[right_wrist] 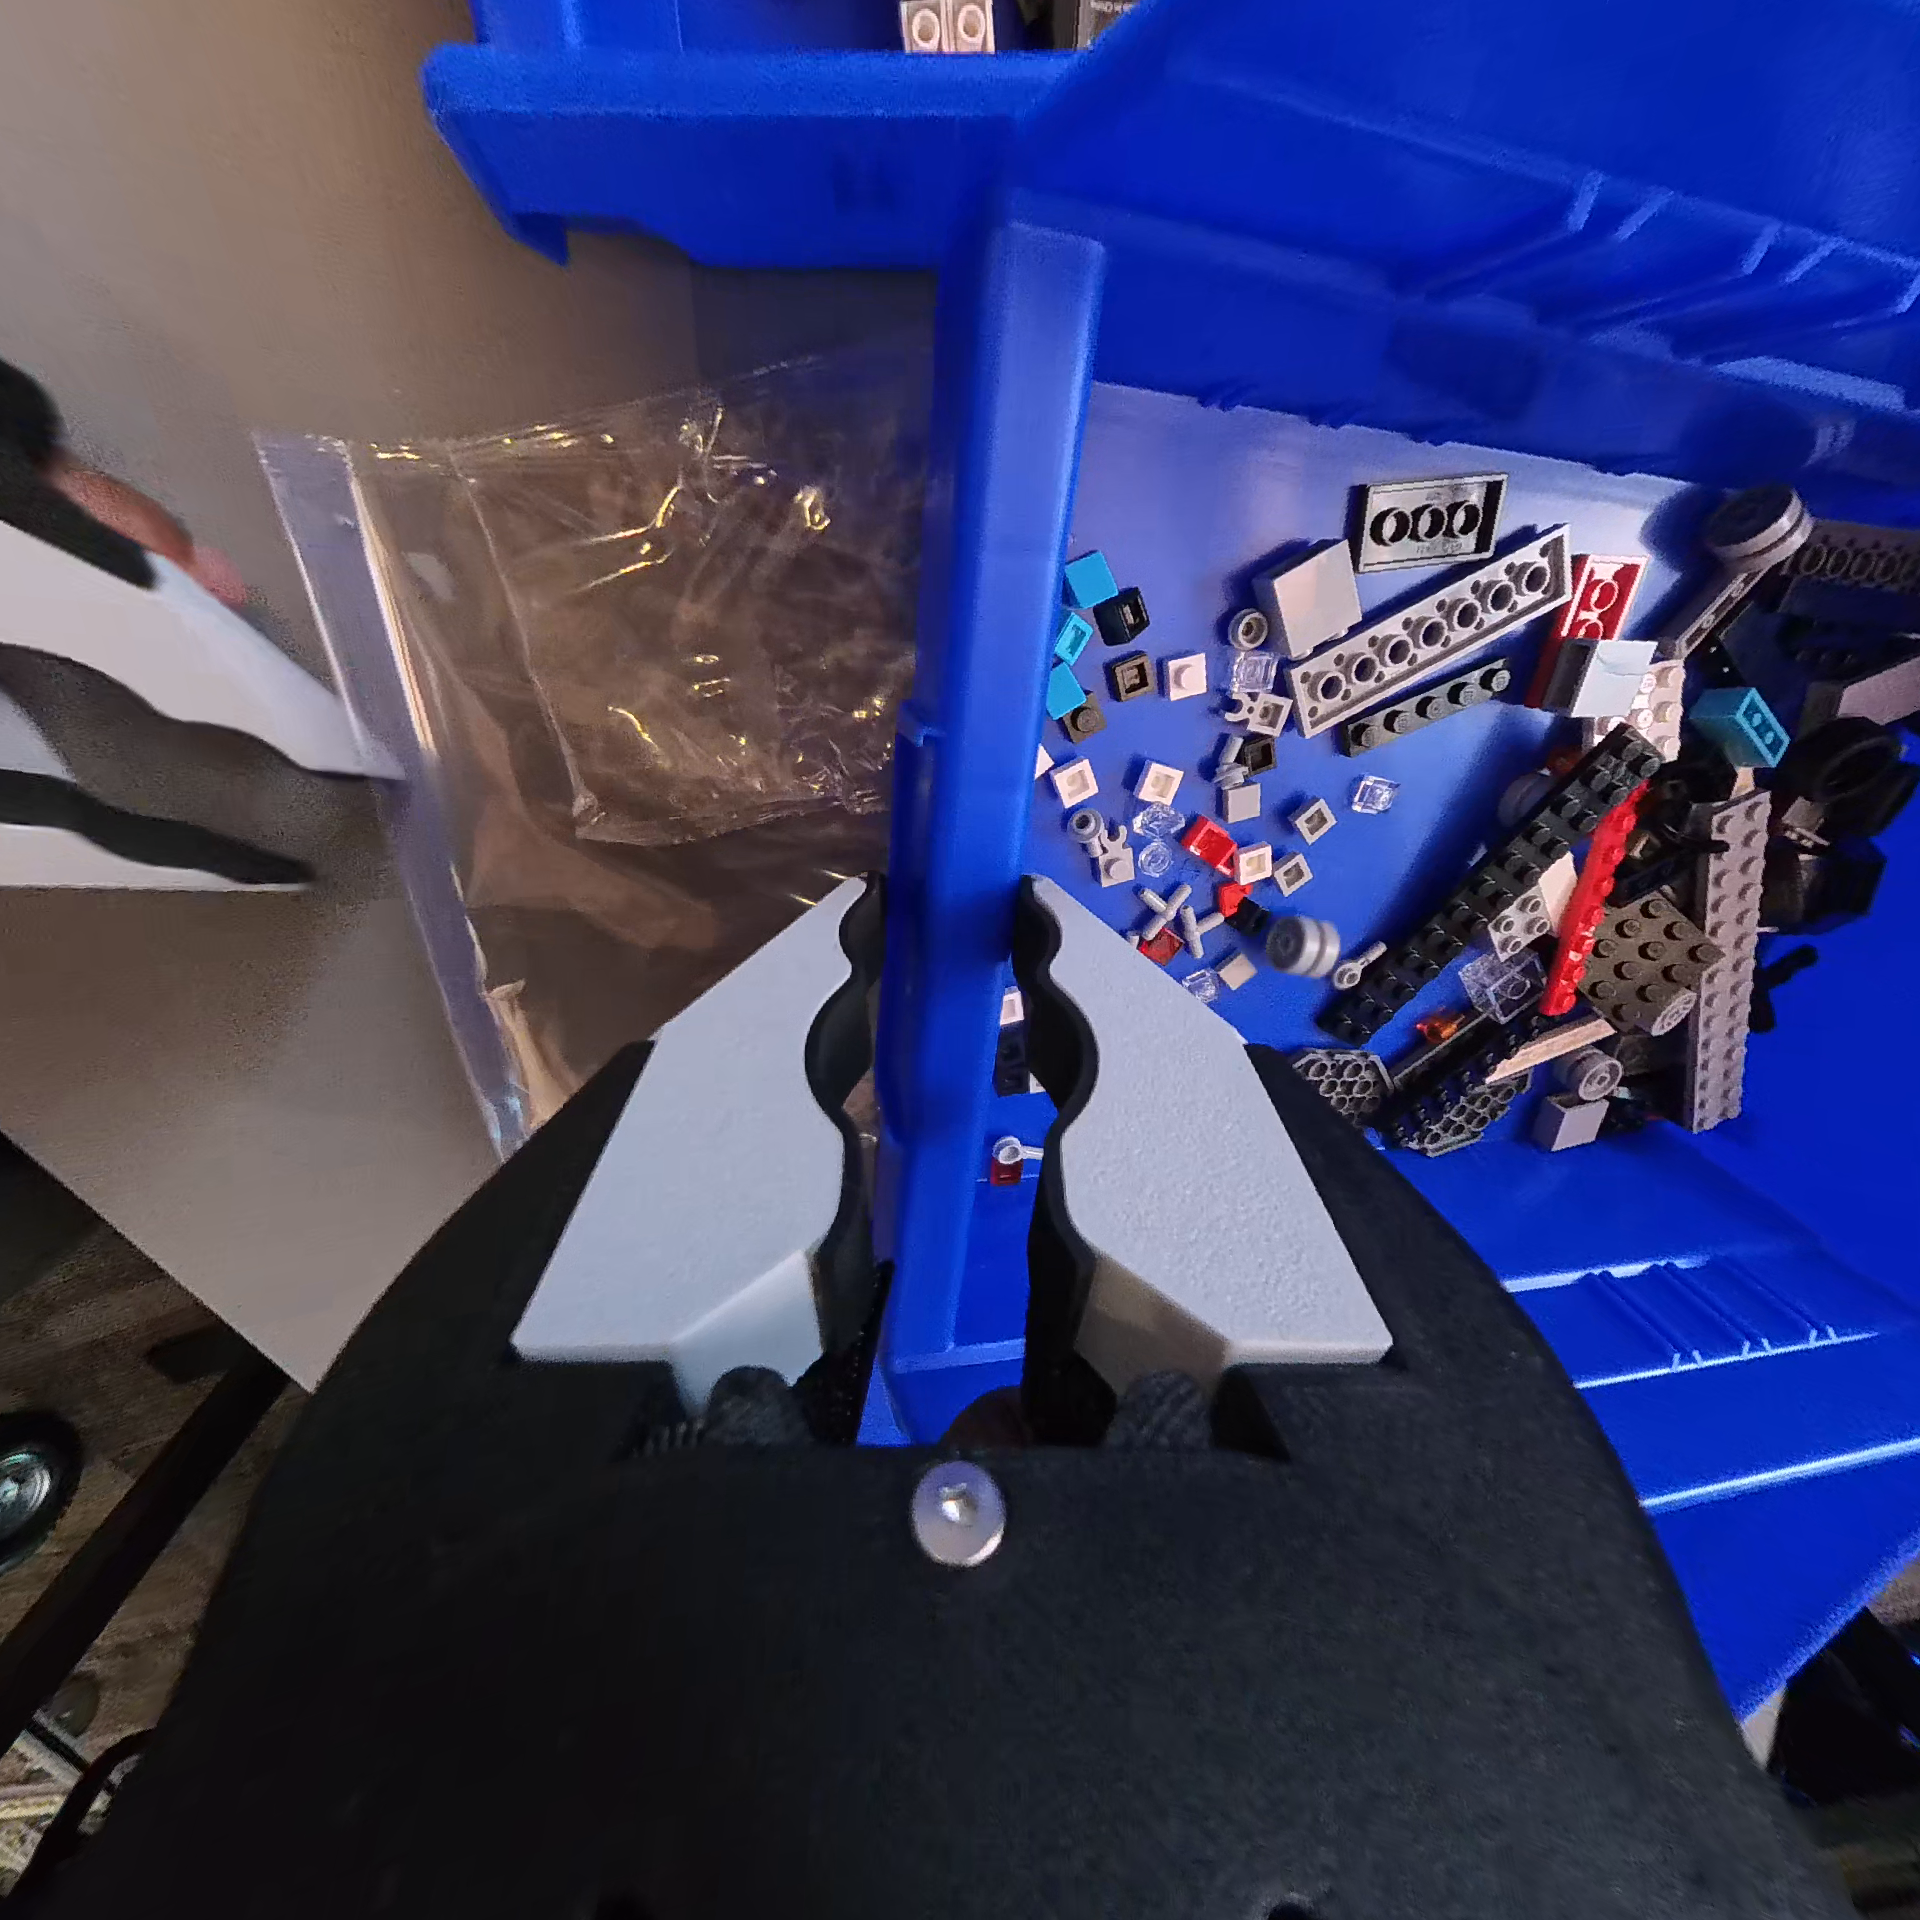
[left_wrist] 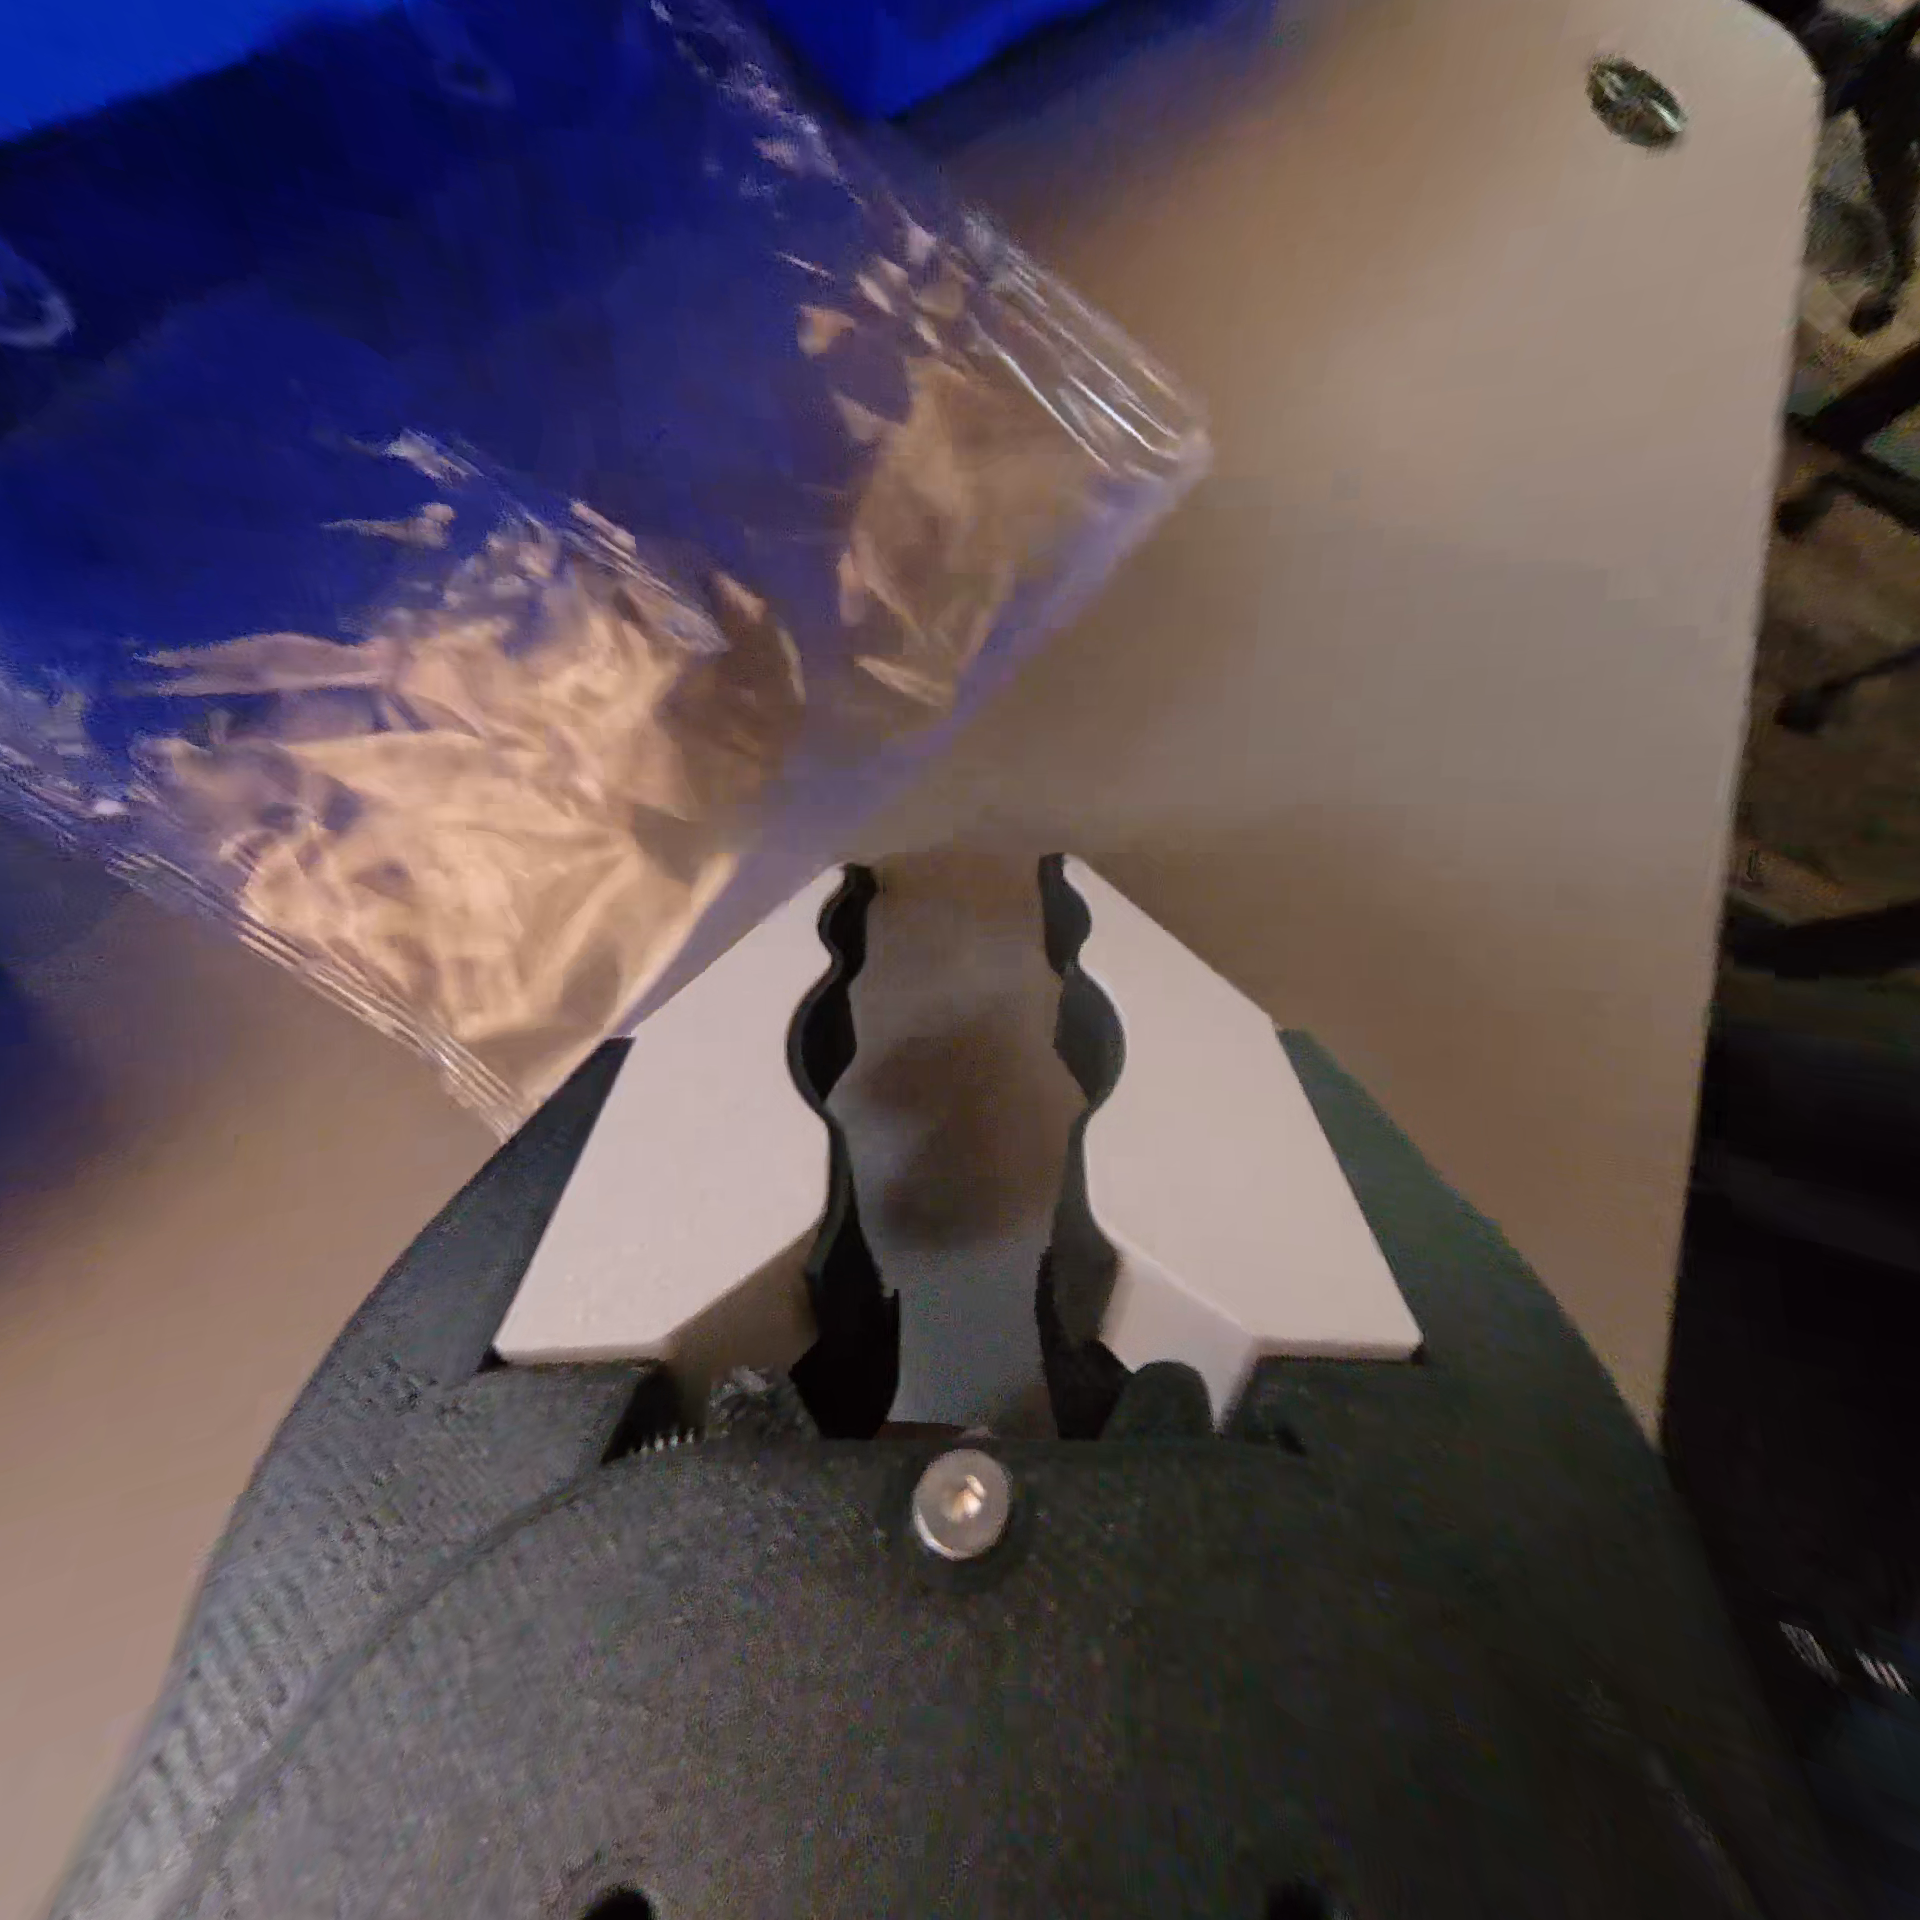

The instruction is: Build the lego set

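1. The right gripper (right_wrist: 945,904) is clenched on the side wall of a blue bin (right_wrist: 997,623), one finger on each side of it
2. Loose lego pieces (right_wrist: 1455,831) lie inside the bin, at 2 o'clock from those fingers
3. The left gripper (left_wrist: 956,883) is released, holding nothing (bare table (left_wrist: 1351,623) shows between its fingers)
4. A clear plastic bag (left_wrist: 582,665) lies at its 10 o'clock

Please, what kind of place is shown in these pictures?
Probably an office or workshop desk used for toy building. A pale tabletop holds blue bins of loose lego pieces and a clear plastic bag; chair legs stand beyond the edge.
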